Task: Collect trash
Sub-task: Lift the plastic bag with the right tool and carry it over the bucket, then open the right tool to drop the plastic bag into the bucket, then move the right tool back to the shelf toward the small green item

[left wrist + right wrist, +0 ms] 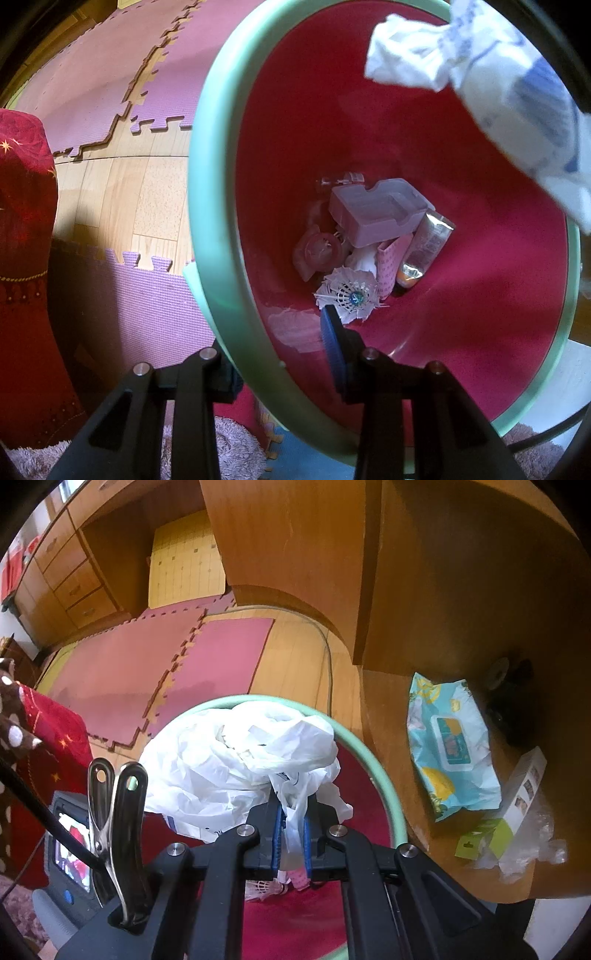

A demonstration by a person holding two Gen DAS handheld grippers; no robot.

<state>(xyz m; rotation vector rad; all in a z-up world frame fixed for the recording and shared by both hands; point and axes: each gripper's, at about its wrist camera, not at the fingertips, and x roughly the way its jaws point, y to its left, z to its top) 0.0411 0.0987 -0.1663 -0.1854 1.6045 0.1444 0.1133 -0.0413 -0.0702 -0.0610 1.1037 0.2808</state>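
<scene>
While the left tool (280,354) clamps the bin rim (207,229), the right tool (291,834) pinches a white plastic bag (240,760)

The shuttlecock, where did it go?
In the left wrist view the shuttlecock lies at the bottom of the red bin, beside a pink wrapper and below a clear plastic tray.

Ahead of your jaws: wood floor (295,657), pink foam mats (147,664), wooden drawers (70,579), sunlit worktop (461,609) right.
</scene>
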